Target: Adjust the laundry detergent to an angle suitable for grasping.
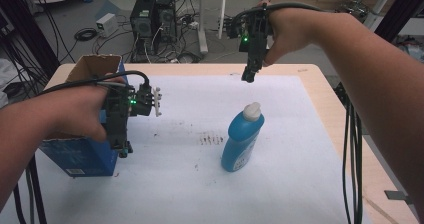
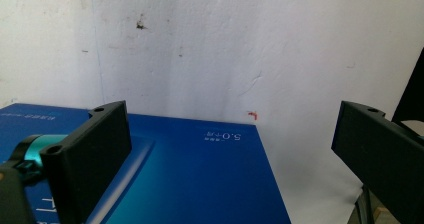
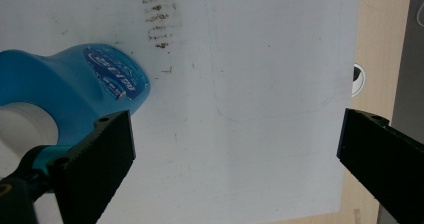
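We are finding the blue bottle (image 1: 242, 143) standing upright near the middle of the counter (image 1: 310, 84), on the white sheet (image 1: 280, 184) that is covering most of it; its white cap (image 1: 252, 111) is pointing up. In the right gripper view the bottle (image 3: 75, 91) is sitting at the lower left, beside the left jaw and not between the two. A patch of dark smudges (image 1: 211, 139) is lying on the sheet just left of the bottle.

We are holding the right tongs (image 1: 248, 77) above the bottle, pointing down, well clear of the cap. Their jaws are standing wide apart with nothing but bare sheet between them.

Farther left, an open cardboard box (image 1: 82, 156) with blue printed sides is standing at the counter's left edge. We are holding the left tongs (image 1: 124, 149) against its right side, pointing down. In the left gripper view their jaws are spread wide; the box's blue face (image 2: 200, 184) is lying below and between them, and we cannot tell whether either jaw is touching it.

Beyond the far edge, computer towers (image 1: 154, 16) and cables are sitting on the floor.
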`<state>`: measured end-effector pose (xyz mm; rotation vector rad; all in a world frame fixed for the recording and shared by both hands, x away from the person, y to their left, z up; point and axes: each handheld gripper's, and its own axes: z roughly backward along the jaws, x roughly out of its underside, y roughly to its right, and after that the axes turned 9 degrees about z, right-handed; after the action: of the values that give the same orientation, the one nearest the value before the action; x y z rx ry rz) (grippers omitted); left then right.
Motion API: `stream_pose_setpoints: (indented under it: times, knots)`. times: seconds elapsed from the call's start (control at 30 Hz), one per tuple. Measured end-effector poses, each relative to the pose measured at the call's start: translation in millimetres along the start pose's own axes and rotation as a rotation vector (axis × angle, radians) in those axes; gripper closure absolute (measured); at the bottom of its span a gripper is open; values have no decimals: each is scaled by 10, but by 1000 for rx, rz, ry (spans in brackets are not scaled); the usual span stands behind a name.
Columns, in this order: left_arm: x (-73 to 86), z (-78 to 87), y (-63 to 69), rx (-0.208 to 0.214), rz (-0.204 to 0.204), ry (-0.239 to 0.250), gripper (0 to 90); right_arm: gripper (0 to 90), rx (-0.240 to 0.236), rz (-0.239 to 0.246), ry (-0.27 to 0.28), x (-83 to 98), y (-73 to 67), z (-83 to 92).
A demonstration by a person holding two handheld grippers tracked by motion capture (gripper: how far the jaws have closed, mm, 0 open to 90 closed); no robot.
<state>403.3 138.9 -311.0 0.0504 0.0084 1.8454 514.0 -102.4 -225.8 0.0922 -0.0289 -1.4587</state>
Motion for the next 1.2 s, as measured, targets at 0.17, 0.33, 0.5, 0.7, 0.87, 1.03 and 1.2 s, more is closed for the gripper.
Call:
stream_pose_setpoints:
  times: [0.17, 0.33, 0.5, 0.7, 0.87, 1.03, 1.2]
  knots:
    - [-15, -12, -1, 2, -4, -4, 24, 13, 2, 6, 1, 9, 4, -7]
    - [-26, -14, 5, 3, -7, 0, 24, 13, 4, 1, -1, 14, -6, 12]
    - [-30, -12, 19, 2, -3, -2, 24, 13, 5, 0, -2, 15, -16, 16]
    - [-23, -4, 56, -2, -1, -1, 24, 13, 10, -4, -6, 7, -41, 23]
    - [-17, 10, 73, -10, -2, -1, 24, 13, 20, 8, -5, 15, -58, 38]
    - [-18, 47, 104, 2, 11, 30, 24, 13, 29, -7, -21, 94, -81, 71]
    - [-43, 102, 151, 14, 45, 118, 24, 13, 38, -24, -17, 199, -98, 104]
